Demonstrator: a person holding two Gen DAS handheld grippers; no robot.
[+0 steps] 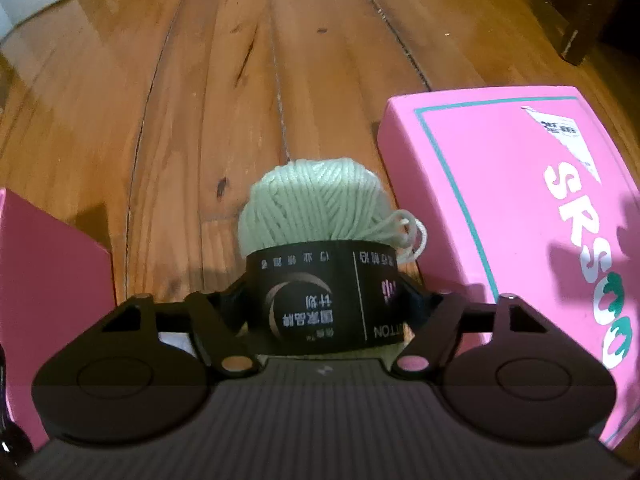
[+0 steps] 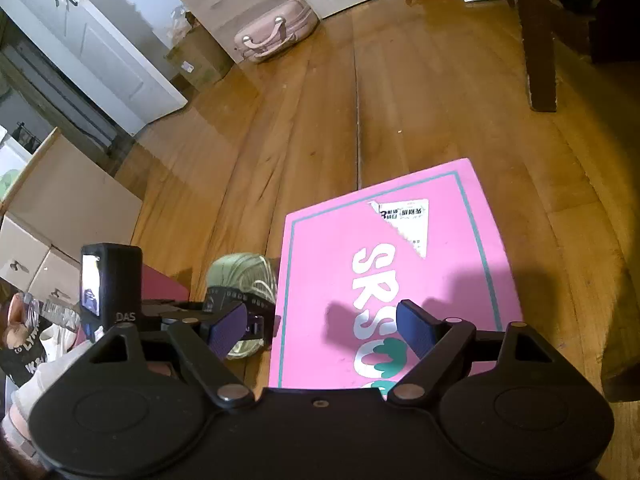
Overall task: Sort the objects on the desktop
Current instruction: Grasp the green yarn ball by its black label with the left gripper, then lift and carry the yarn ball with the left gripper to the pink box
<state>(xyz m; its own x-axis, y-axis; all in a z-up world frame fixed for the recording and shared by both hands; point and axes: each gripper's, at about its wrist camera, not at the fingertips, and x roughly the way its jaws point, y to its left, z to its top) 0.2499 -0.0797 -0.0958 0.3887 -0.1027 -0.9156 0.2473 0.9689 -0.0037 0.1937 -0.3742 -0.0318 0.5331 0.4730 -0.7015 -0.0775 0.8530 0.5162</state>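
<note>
A pale green yarn ball (image 1: 314, 208) with a black paper label (image 1: 320, 300) sits between my left gripper's (image 1: 326, 300) fingers, which are shut on its label. It is low over the wooden floor (image 1: 280, 60). A pink box lid (image 1: 520, 220) printed "SRS" lies just right of the yarn. In the right wrist view my right gripper (image 2: 322, 330) is open and empty above the near part of that lid (image 2: 400, 280). The yarn (image 2: 244, 276) and the left gripper (image 2: 240, 322) show to its left.
A darker pink box (image 1: 48, 300) stands at the left of the yarn, also in the right wrist view (image 2: 160, 284). A dark wooden furniture leg (image 2: 536, 40) stands far right. A pink case (image 2: 276, 32), white cabinets (image 2: 100, 48) and cardboard boxes (image 2: 60, 208) line the far and left sides.
</note>
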